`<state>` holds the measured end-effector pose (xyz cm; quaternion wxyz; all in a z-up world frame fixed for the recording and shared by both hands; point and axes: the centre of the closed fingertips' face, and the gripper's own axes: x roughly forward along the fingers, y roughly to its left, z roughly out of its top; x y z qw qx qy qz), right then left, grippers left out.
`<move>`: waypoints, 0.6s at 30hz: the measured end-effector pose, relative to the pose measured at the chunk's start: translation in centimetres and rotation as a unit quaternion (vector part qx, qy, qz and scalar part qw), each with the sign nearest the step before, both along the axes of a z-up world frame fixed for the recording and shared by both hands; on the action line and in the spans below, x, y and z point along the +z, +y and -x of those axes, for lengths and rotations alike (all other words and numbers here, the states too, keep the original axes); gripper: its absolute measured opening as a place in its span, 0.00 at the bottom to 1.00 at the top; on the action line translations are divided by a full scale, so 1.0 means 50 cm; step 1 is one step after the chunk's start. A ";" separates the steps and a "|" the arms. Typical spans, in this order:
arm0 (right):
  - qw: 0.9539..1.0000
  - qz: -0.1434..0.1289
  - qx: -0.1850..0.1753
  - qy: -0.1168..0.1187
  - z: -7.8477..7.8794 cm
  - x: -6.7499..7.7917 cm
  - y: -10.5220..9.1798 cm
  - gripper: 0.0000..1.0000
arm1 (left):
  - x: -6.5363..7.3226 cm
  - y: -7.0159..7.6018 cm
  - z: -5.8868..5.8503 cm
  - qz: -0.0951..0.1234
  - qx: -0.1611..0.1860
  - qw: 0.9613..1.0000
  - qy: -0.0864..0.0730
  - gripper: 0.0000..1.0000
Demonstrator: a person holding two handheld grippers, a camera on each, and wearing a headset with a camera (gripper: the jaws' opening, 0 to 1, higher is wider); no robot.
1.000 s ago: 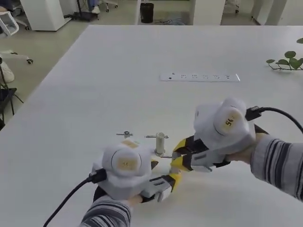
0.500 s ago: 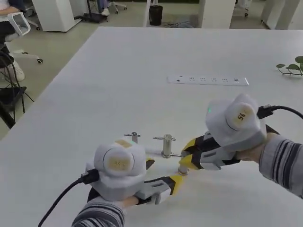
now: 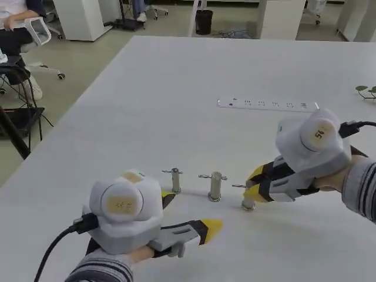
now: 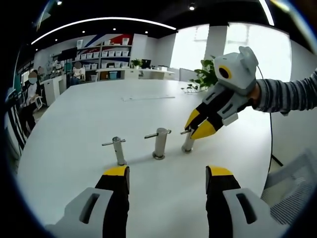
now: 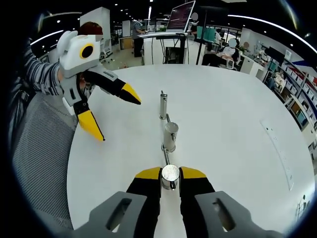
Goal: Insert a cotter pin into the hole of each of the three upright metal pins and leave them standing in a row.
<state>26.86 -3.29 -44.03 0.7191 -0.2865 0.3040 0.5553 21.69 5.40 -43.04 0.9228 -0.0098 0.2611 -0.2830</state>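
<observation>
Three upright metal pins stand in a row on the white table. The left pin and the middle pin each carry a cotter pin through the top. My right gripper is shut around the top of the right pin, and a cotter pin sticks out from it toward the middle pin. In the right gripper view that pin's top sits between the jaws, with the middle pin and far pin beyond. My left gripper is open and holds nothing, in front of the row.
A white power strip lies farther back on the table. A plant sprig sits at the right edge. The table's left edge drops to the floor, where an office chair stands. A cable trails from my left gripper.
The head camera has shifted. My left gripper has drawn back to the left, away from the right pin. My right gripper stays at that pin.
</observation>
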 end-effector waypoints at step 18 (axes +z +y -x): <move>1.000 0.007 -0.004 0.012 -0.030 -0.009 -0.024 0.08 | 0.017 0.056 -0.002 -0.016 0.013 0.999 -0.025 0.72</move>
